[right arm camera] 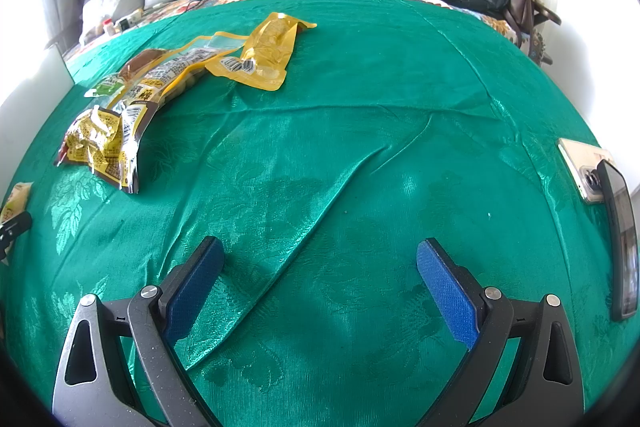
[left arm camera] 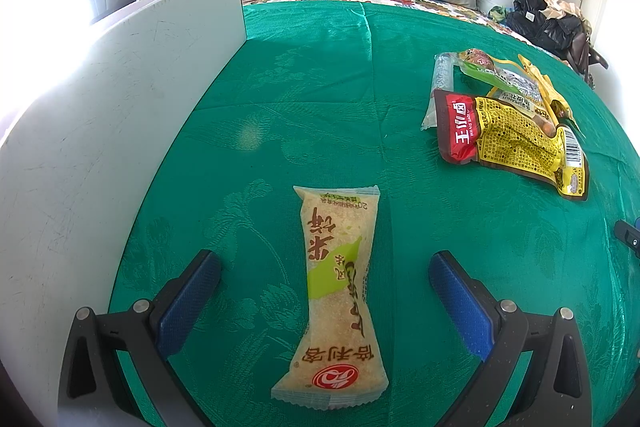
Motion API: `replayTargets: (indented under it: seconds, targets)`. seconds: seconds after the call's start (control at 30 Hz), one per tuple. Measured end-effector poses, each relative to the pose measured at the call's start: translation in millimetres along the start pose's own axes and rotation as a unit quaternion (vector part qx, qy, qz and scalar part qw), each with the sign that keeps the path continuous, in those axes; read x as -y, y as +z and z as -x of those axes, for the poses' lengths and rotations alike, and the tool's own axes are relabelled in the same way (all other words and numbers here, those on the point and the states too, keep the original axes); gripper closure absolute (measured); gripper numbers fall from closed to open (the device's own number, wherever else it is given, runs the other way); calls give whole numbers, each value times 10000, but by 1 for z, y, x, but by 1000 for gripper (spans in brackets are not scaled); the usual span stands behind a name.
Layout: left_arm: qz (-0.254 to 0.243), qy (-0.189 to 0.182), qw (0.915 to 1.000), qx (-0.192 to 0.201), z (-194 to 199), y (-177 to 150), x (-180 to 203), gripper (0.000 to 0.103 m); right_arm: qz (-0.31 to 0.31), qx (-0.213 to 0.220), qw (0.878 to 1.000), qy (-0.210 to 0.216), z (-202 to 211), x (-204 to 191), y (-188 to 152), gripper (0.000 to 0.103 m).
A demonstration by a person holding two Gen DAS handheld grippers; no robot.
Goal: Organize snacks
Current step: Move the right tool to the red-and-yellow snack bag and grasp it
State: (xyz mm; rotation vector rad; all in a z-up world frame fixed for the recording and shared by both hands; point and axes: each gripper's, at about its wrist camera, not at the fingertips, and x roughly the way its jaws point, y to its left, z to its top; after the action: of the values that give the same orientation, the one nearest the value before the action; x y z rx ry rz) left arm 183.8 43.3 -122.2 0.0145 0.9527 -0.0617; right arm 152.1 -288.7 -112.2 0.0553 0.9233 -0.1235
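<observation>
1. The rice cracker packet (left arm camera: 336, 295), a long crinkled plastic wrapper, pale and grainy with a green patch and red-brown characters, lies flat between the fingers of our left gripper (left arm camera: 325, 269), touching neither pad, its sealed serrated ends pointing toward and away from us.
2. Our left fingers (left arm camera: 188, 303) stand spread wide, their blue pads finely ribbed and set in matte black frames with silver rivets; they hold nothing.
3. Beyond the right finger and well apart lies a heap of glossy snacks: a red and yellow pouch (left arm camera: 508, 139) printed with dense black text on top, overlapping a green-ended packet (left arm camera: 484, 71) and a clear wrapper (left arm camera: 440, 83).
4. Beside the left finger rises a smooth white board (left arm camera: 120, 99), scuffed with faint scratches.
5. Everything rests on a shiny green cloth (right arm camera: 360, 75) woven with a raised leaf pattern, creased into long folds.
6. Our right gripper (right arm camera: 320, 271) is also spread wide and empty over bare cloth, one fold running between its fingers.
7. Ahead and left of those fingers sits the same heap, with a flat yellow pouch (right arm camera: 268, 51) at its far end.
8. Right of the right finger lie two phones (right arm camera: 584, 171), one overlapping the other.
</observation>
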Motion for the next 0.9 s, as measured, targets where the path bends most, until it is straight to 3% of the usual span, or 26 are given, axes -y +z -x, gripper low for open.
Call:
replayTargets:
  seconds: [0.67, 0.73, 0.8, 0.9]
  targets:
    - [3, -6, 10000, 3, 0, 0, 0, 0, 49, -91, 9999, 66, 3, -3, -1, 5]
    - [1, -3, 10000, 2, 0, 0, 0, 0, -125, -82, 9973, 723, 16, -8, 5, 5]
    - [3, -8, 10000, 3, 0, 0, -1, 0, -155, 334, 9890, 1435, 35, -23, 19, 5]
    - [1, -7, 10000, 2, 0, 0, -1, 0, 969, 332, 9795, 1735, 33, -81, 52, 5]
